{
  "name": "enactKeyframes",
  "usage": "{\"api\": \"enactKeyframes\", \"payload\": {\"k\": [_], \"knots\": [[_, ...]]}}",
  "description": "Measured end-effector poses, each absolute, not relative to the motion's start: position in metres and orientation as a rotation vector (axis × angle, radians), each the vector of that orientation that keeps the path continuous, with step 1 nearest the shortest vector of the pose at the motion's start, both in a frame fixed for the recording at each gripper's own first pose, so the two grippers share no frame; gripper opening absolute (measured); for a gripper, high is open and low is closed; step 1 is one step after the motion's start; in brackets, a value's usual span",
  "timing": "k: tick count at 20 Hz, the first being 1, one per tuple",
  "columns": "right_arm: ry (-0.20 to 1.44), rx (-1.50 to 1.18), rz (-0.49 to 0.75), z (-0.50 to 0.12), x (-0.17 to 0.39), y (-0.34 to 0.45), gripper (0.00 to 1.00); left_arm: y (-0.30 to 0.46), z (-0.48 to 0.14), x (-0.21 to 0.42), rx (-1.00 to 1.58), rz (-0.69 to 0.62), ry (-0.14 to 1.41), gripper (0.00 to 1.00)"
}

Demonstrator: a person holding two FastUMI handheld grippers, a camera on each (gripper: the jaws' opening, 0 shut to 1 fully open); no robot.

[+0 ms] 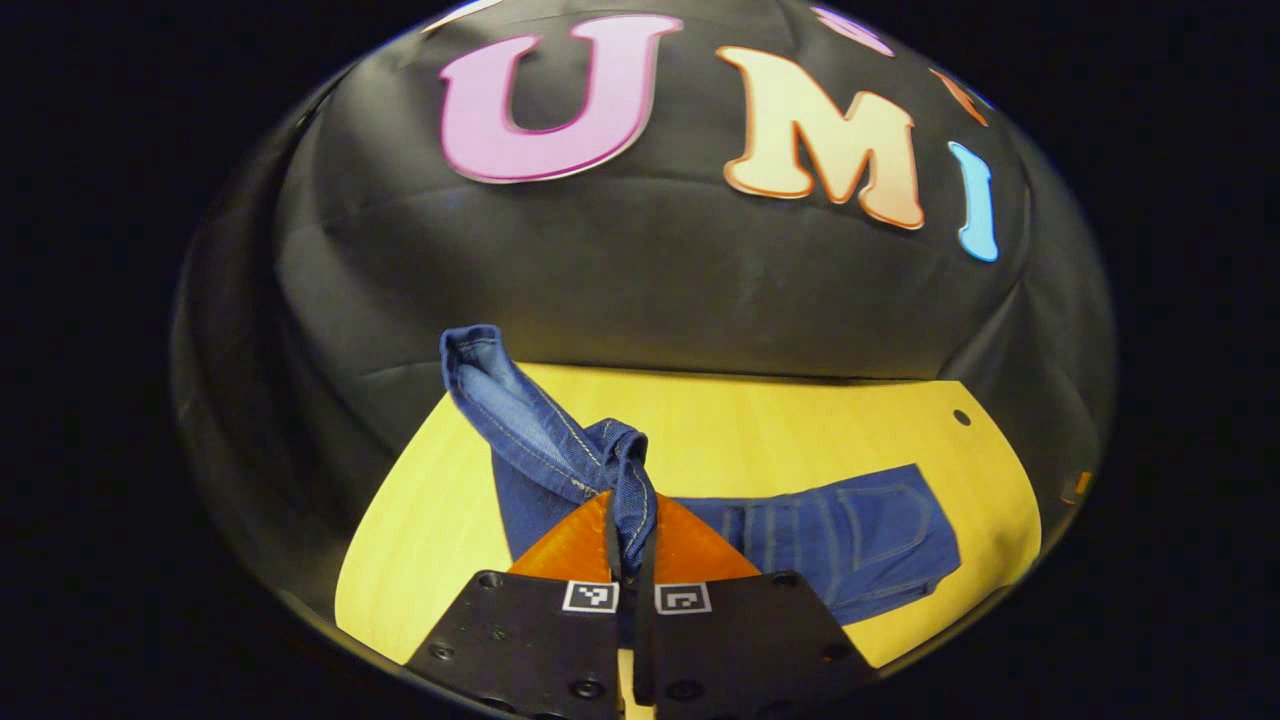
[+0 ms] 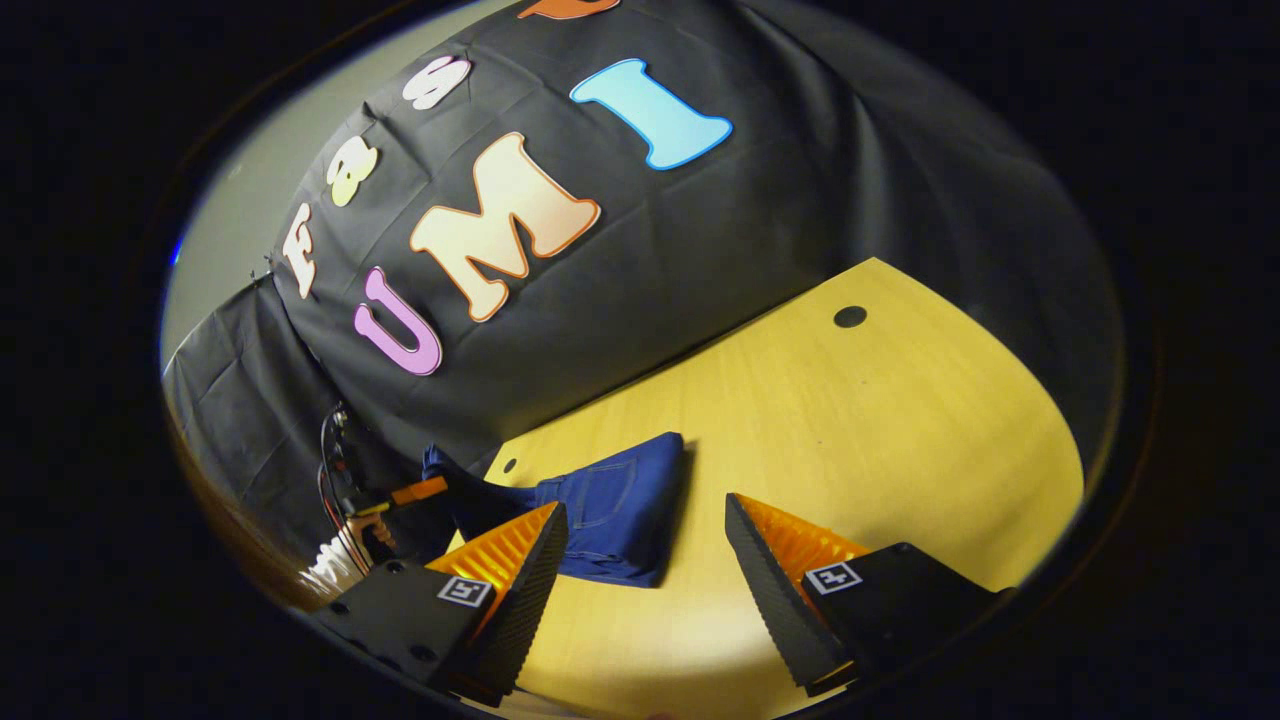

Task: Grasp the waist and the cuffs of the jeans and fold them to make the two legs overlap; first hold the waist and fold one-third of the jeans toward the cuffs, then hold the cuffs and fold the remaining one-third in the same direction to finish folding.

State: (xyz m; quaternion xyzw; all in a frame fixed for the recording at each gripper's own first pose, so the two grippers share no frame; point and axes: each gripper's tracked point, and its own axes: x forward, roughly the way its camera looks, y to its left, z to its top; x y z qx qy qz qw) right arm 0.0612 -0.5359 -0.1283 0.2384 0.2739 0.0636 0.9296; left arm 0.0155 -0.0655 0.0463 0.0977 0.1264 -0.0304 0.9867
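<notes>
Jeans [image 1: 850, 540] lie on the yellow worktop [image 1: 800, 430], near its back edge by the black cloth wall. In the left gripper view, the left claw [image 1: 630, 545] is closed tight on a bunched fold of the denim, both fingers pressing the cloth between them. From that pinch a leg end with its stitched hem [image 1: 475, 350] rises up and to the left, lifted off the worktop, while the waist part with a back pocket [image 1: 880, 515] lies flat to the right.

In the right gripper view, the right claw [image 2: 645, 560] stands wide apart and holds nothing, above bare worktop just in front of the jeans. Past its left finger, the other gripper [image 2: 400, 495] shows at the far end of the jeans, with cables beside it. A small dark hole [image 2: 850, 316] marks the worktop farther back.
</notes>
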Motion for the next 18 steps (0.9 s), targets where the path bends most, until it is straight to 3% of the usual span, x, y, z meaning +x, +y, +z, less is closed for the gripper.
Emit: {"api": "enactKeyframes", "payload": {"k": [10, 18], "knots": [[0.545, 0.529, 0.13, -0.128, 0.047, -0.598, 0.98, -0.282, 0.004, 0.036, 0.361, -0.291, 0.393, 0.0], [0.572, 0.523, 0.115, -0.143, 0.037, -0.607, 0.97, -0.293, -0.069, -0.021, 0.523, -0.317, 0.435, 0.0]]}}
